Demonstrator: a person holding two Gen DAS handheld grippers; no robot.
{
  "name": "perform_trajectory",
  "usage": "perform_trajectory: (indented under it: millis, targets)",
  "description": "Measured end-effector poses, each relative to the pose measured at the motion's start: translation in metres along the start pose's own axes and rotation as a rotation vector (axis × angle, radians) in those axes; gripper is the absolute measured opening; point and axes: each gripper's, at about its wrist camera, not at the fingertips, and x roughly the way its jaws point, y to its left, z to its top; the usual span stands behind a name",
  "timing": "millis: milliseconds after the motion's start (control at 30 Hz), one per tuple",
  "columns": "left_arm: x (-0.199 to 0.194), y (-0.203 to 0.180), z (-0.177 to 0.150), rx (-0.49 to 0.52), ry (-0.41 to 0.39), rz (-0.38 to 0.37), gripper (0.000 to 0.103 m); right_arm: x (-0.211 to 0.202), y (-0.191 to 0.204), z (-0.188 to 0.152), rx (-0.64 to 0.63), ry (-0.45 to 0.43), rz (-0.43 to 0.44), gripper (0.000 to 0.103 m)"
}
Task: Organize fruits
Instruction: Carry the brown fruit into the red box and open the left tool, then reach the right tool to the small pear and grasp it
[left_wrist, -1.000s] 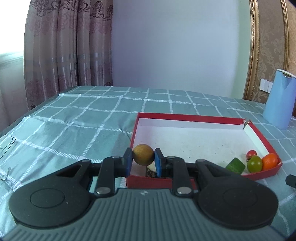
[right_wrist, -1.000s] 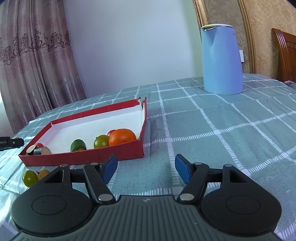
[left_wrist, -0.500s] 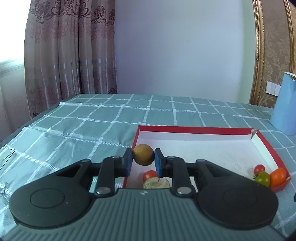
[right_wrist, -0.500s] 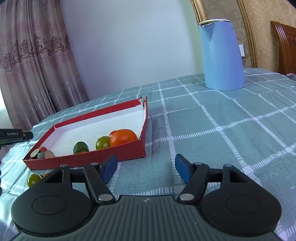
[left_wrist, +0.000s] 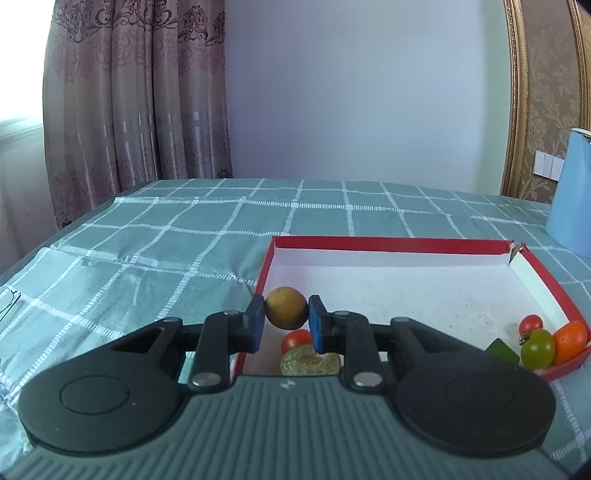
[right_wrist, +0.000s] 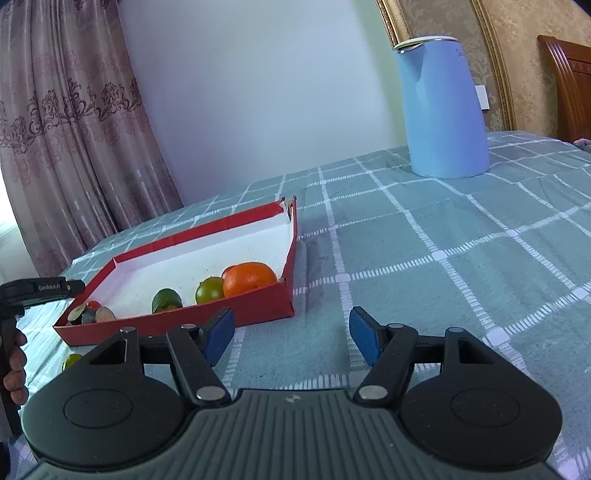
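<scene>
A small round yellow-brown fruit was clamped between the blue pads of the left gripper and held above the near-left corner of the red tray, just inside its left wall. Directly below it in that corner a red cherry tomato and a pale cut fruit slice were seen; a green tomato, an orange, a second small red tomato and a dark green piece were grouped in the near-right corner. The right gripper was parked over the checked tablecloth with jaws apart and nothing between them, beside the tray. One green fruit was left on the cloth outside the tray. The step was judged to be placement. It should be lowered close to the white floor before release, since a round fruit is likely to roll; bare floor beside the tomato should be targeted, not the slice. The pads should be opened slowly and withdrawn clear of the wall.
</scene>
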Motion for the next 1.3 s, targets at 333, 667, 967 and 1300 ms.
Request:
perform_trajectory:
  millis: [333,667,967,1300]
  targets:
    - [0.006,0.002,-0.002,-0.007,0.015,-0.005,0.023,0.000,0.000,0.000,0.004,0.001,0.001,0.068]
    - [0.011,0.006,-0.002,-0.020,0.026,-0.003,0.023,0.000,0.000,0.000,0.003,0.003,0.001,0.068]
    - [0.009,0.006,-0.003,-0.020,0.026,0.002,0.023,0.000,-0.001,0.000,0.003,0.001,0.001,0.068]
    - [0.000,0.007,-0.002,-0.041,-0.014,0.028,0.063,0.000,-0.002,0.000,0.012,-0.001,0.003,0.068]
